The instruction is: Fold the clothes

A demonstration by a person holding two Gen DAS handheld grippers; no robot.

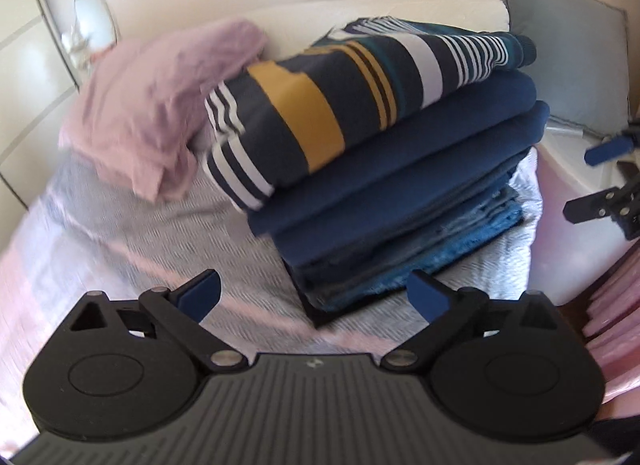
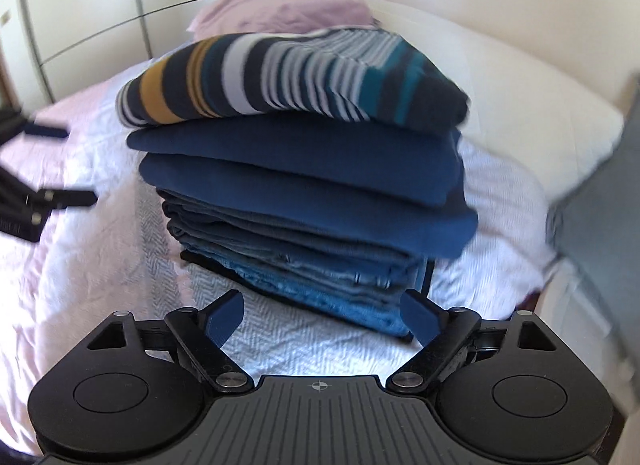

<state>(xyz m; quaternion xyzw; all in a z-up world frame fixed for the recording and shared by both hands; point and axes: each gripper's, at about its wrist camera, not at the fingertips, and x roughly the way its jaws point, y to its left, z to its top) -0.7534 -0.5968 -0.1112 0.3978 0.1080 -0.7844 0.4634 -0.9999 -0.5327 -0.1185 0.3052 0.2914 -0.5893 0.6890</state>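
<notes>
- A folded stack [image 2: 296, 185] is seen on the bed [image 2: 100, 245], topped by a striped top [image 2: 280, 77].
- A pink garment [image 1: 160, 105], apparently unfolded, lies behind the stack.
- Left tool [image 1: 316, 297] and right tool [image 2: 320, 317] are held wide, empty.

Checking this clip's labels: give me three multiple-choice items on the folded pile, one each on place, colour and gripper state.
1. Where is the striped garment?
A. top of the pile
B. under the jeans
C. on the floor

2. What colour is the crumpled garment behind the pile?
A. green
B. pale pink
C. black

3. How is the left gripper?
A. shut on cloth
B. open, empty
C. shut, empty

Key: A, it lies over the blue sweaters; B, it shows pink in both views; B, its jaws are spread with nothing between.
</notes>
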